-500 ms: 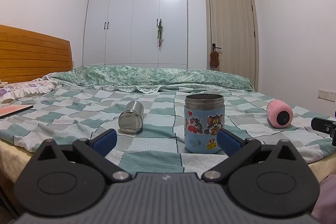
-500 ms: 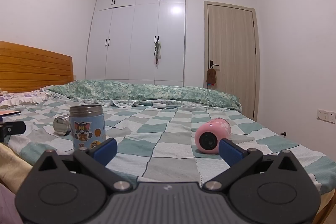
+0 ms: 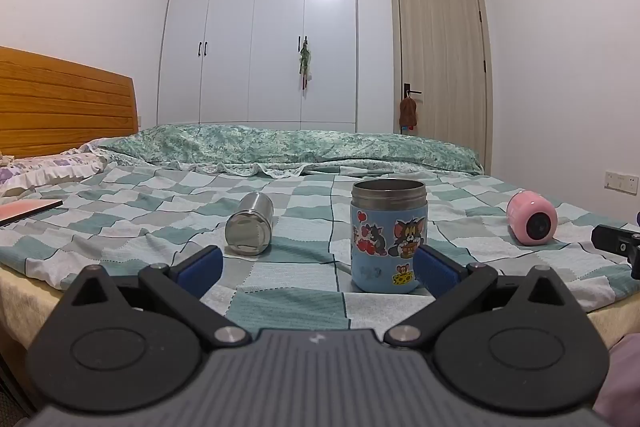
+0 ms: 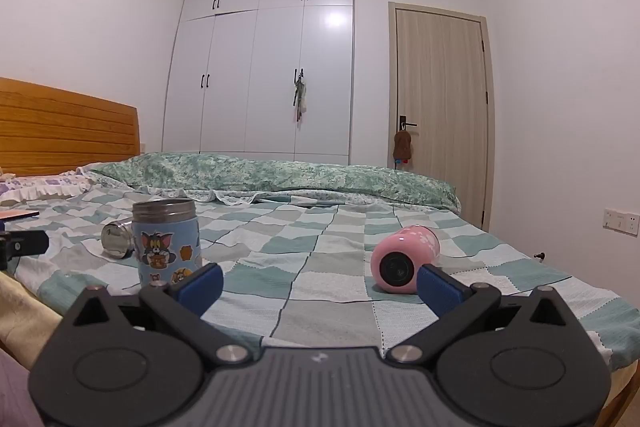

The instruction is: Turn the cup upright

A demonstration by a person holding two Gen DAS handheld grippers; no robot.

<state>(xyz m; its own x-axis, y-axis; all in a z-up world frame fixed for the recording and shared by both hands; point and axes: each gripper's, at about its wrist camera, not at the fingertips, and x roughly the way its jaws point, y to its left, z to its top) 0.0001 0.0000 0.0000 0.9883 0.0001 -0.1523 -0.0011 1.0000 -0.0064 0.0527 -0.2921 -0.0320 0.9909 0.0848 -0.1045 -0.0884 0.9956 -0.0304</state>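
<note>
— What is the bedroom showing?
— A checked bedspread [image 3: 288, 307] is covering the bed, and both tongs are hovering low at its near edge. The left gripper [image 3: 318, 265] is gaping wide, holding nothing; its right pad is hiding the foot of the upright blue cartoon cup [image 3: 389, 235].
— And the other?
— The right gripper [image 4: 320, 277] is gaping too, its right pad overlapping the pink cup [image 4: 404, 259] lying on its side. The steel cup [image 3: 250, 229] is lying farther left
</note>
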